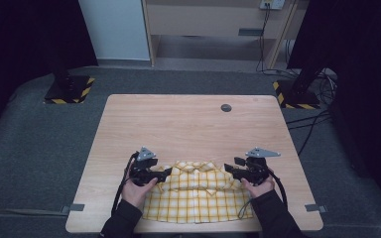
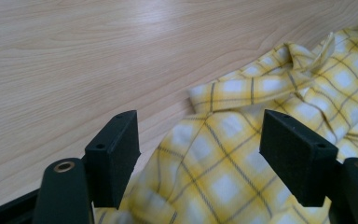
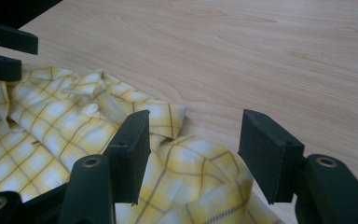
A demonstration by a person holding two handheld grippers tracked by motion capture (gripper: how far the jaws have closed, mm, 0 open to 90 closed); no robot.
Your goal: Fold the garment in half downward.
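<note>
Yellow plaid shirt is lying folded at near edge of bench, w/ collar facing far side. Left tool & right tool are hovering over its shoulders, jaws spread, pinching nothing. Fabric's light, soft, floppy — prob. best gripping at the folded shoulder edges. Far half of bench is offering open room.

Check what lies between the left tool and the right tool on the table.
In the high view, the collar end of the yellow plaid shirt spans the stretch between the left tool and the right tool; both stand open beside it.
</note>
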